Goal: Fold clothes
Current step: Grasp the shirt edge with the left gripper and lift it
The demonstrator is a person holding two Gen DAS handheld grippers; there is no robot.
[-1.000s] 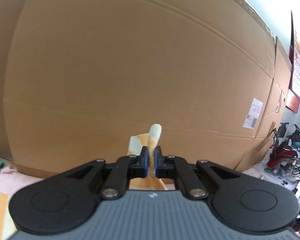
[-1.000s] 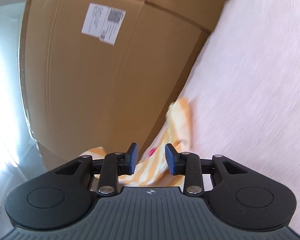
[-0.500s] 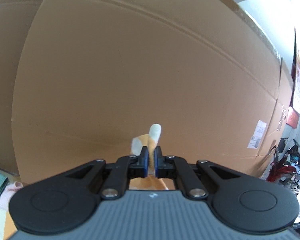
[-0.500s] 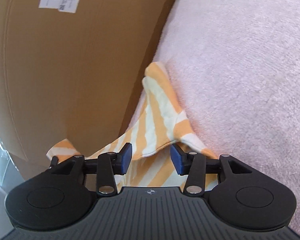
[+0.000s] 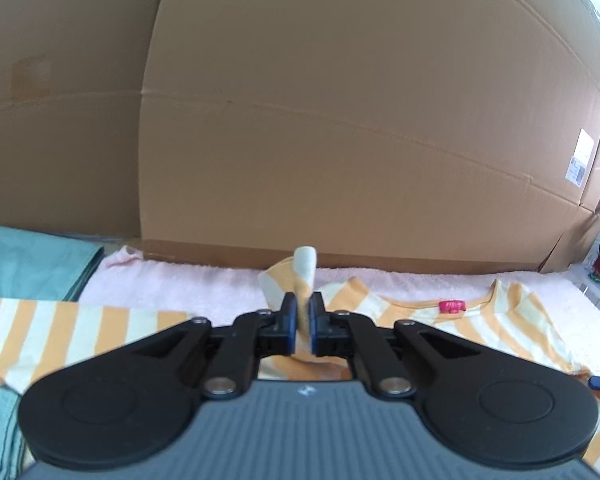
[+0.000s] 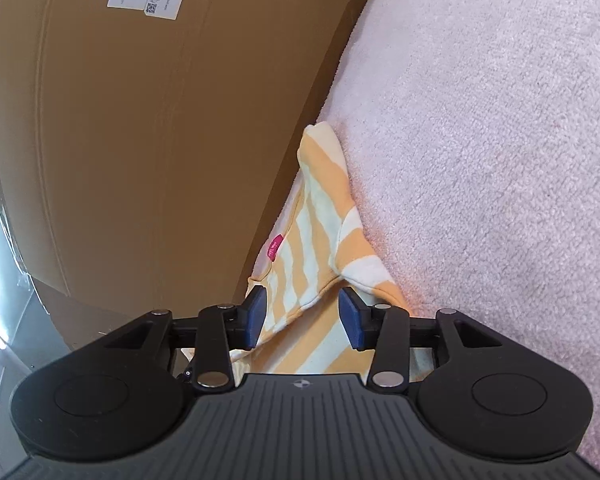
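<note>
orange-and-cream striped cotton, a t-shirt, lies spread on a pink towel that covers the worktop, its neckline with the magenta label facing the big cardboard box behind. the left tongs are clamped on a pinch of the shirt near one shoulder, a little tuft of cloth poking up between the blue pads. the right tongs stand apart, straddling a fold of the shirt's other shoulder or sleeve hem without gripping it yet, as far as the right wrist view shows. a teal garment lies off to the left side, partly under the striped sleeve. the step in hand looks like getting a matching second hold so the shirt can be lifted and folded evenly. to do it well, the right tongs should slide further over the hem so both layers sit deep between the pads, then close at about the same level as the left hold; a shallow bite on this soft knit would likely slip, and uneven holds would skew the fold line.
</note>
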